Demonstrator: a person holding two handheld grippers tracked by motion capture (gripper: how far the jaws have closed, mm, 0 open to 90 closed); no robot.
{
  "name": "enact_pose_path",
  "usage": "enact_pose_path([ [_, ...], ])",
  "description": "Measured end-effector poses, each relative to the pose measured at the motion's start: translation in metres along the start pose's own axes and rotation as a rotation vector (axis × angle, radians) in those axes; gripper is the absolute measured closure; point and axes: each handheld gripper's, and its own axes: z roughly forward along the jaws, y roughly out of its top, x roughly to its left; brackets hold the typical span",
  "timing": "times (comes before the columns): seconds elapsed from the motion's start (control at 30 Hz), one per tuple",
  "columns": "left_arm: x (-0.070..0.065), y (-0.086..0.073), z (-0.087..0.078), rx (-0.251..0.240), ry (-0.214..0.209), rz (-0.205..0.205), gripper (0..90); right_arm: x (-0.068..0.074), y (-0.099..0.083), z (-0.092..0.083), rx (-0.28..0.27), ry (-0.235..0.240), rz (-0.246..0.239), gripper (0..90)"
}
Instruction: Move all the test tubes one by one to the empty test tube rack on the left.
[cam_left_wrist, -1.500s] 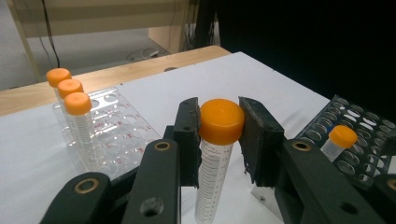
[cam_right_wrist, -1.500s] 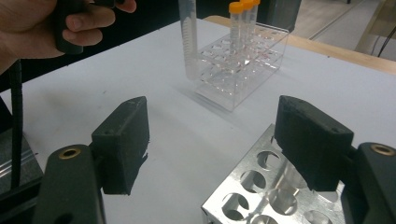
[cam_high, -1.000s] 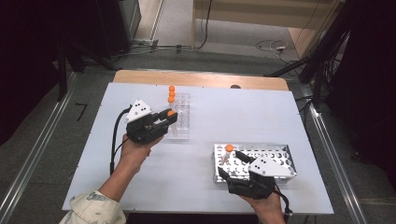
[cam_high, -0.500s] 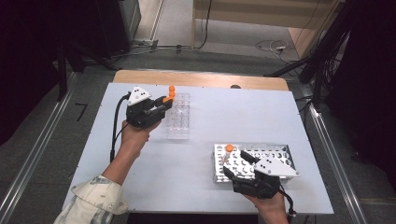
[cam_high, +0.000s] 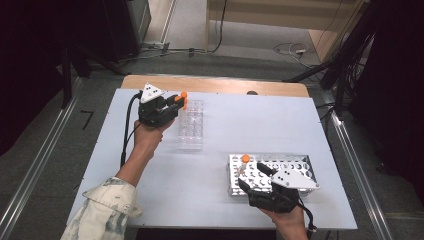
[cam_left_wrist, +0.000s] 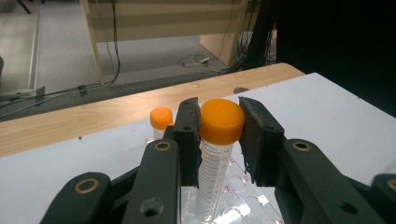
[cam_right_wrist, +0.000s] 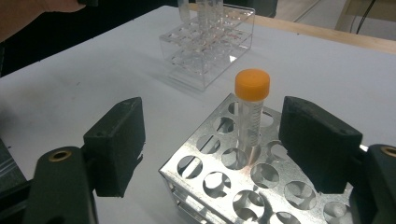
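left gripper clamps an orange-capped tube between its jaws; right gripper is spread wide around another capped tube.

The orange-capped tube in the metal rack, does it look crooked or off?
Nothing stands out: the orange-capped clear plastic tube stands upright in a corner hole of the perforated metal rack, with the open right gripper around it, not touching.

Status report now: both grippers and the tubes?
Left gripper around orange-capped tube in clear plastic rack. Right gripper open near metal rack. Nothing in the way.
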Motion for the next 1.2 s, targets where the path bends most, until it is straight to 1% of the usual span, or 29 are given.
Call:
enact_pose_path([
  [0.2,0.001,-0.002,0.009,0.004,0.017,-0.001,70.6,0.001,0.000,0.001,-0.001,0.002,-0.003,21.4],
  [0.3,0.001,-0.004,0.013,0.014,0.025,0.006,70.6,0.000,-0.001,0.001,0.000,0.000,-0.003,21.4],
  [0.4,0.000,-0.006,0.016,0.010,0.034,0.019,70.6,0.001,-0.001,0.001,0.002,0.000,0.000,21.5],
  [0.53,-0.003,-0.009,0.020,0.029,0.043,0.039,70.6,0.001,-0.001,0.002,0.003,0.000,-0.003,21.5],
  [0.6,-0.004,-0.012,0.021,0.029,0.045,0.043,70.6,0.001,-0.001,0.001,0.000,0.001,-0.005,21.5],
  [0.83,-0.001,-0.023,0.025,0.048,0.054,0.023,70.6,0.002,-0.002,0.002,0.008,0.004,-0.004,21.6],
  [1.0,-0.003,-0.026,0.026,0.058,0.057,0.037,70.5,0.002,-0.002,0.003,0.011,0.005,-0.004,21.6],
  [1.07,-0.003,-0.027,0.026,0.054,0.058,0.030,70.5,0.002,-0.003,0.003,0.010,0.006,-0.007,21.6],
  [1.13,-0.004,-0.028,0.027,0.058,0.064,0.035,70.4,0.002,-0.003,0.004,0.011,0.007,-0.006,21.6],
  [1.2,-0.003,-0.030,0.028,0.062,0.065,0.029,70.4,0.003,-0.004,0.004,0.014,0.006,-0.003,21.6],
])
